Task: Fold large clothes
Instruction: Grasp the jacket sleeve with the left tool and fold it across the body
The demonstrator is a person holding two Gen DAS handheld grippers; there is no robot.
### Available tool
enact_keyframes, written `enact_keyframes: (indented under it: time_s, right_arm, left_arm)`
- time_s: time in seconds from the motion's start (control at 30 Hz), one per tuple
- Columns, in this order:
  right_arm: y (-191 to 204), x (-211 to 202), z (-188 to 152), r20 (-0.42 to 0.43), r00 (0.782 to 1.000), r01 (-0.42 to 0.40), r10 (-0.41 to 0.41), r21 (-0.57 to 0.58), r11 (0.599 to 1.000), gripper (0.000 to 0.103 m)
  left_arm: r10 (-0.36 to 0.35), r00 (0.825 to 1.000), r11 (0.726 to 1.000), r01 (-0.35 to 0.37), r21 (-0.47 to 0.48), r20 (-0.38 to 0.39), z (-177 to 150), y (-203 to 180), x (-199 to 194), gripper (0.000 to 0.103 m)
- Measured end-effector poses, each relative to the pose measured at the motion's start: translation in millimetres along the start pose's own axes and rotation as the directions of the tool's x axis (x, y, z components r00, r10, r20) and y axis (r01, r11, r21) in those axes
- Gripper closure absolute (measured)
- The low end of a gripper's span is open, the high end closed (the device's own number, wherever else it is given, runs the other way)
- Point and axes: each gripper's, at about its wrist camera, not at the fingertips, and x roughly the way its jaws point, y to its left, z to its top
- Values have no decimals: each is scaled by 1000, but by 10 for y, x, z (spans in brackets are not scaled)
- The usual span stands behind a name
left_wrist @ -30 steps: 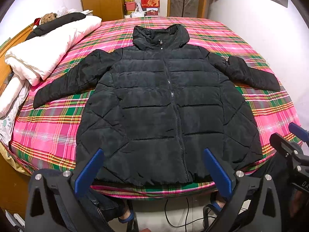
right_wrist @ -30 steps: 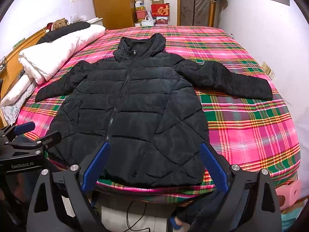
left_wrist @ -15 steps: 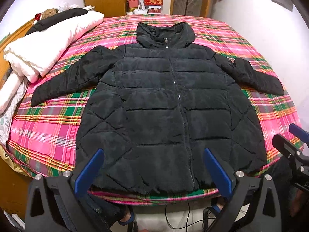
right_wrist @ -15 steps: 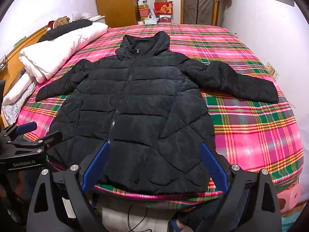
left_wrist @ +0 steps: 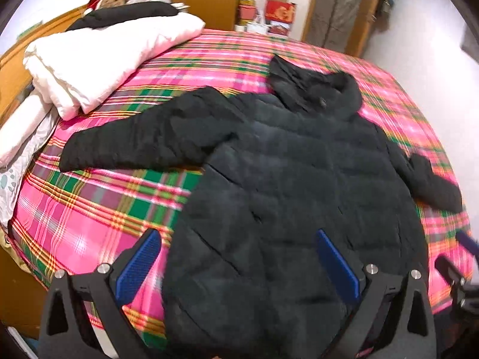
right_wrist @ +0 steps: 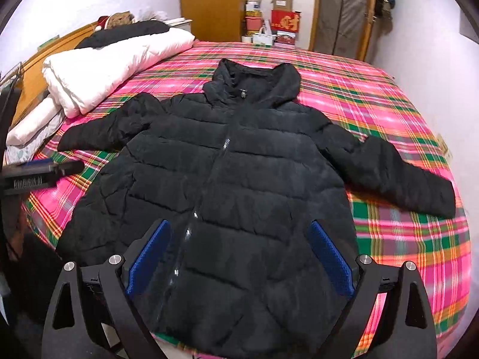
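A black puffer jacket [left_wrist: 284, 179] [right_wrist: 233, 185] lies flat on the bed, front up, zipped, hood toward the far end, both sleeves spread out. My left gripper [left_wrist: 239, 266] hovers open over the jacket's lower left part, its blue pads wide apart with nothing between them. Above the lower front, near the zipper, my right gripper [right_wrist: 236, 257] is open and holds nothing. The left sleeve [left_wrist: 143, 140] points toward the pillows; the right sleeve [right_wrist: 398, 173] stretches toward the wall. The other gripper shows at the edge of each view: the right gripper [left_wrist: 458, 263] and the left gripper [right_wrist: 42, 170].
A pink plaid bedspread [left_wrist: 98, 209] [right_wrist: 404, 254] covers the bed. A folded white duvet [left_wrist: 98, 59] [right_wrist: 104, 65] and pillows are stacked at the left by the wooden headboard. Boxes [right_wrist: 281, 21] and a wardrobe stand beyond the bed's far end; a white wall runs along the right.
Both grippers have moved forward over the bed and now hang above the jacket's lower part. The left view has swung toward the left sleeve. Both stay open.
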Motion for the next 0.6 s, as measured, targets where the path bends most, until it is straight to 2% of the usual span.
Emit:
enact_keyframes:
  time_s: [0.2, 0.33, 0.43, 0.5, 0.6]
  right_arm:
    - [128, 290, 298, 16, 1000, 11, -10, -54, 998, 9]
    - [197, 486, 438, 18, 1000, 19, -17, -72, 997, 9]
    - [265, 614, 501, 19, 999, 31, -30, -90, 995, 9]
    - [290, 704, 512, 14, 999, 45, -44, -101, 994, 9]
    - [318, 838, 515, -6, 999, 42, -43, -102, 994, 9]
  left_arm:
    - [-14, 1000, 991, 16, -130, 13, 396, 561, 340, 1]
    - [10, 1000, 982, -11, -186, -4, 521, 915, 625, 4]
    - [46, 999, 971, -49, -235, -18, 572, 1192, 834, 13]
    - [59, 998, 959, -63, -275, -21, 592, 1385, 953, 13]
    - [22, 1000, 934, -29, -355, -22, 614, 1716, 1170, 13]
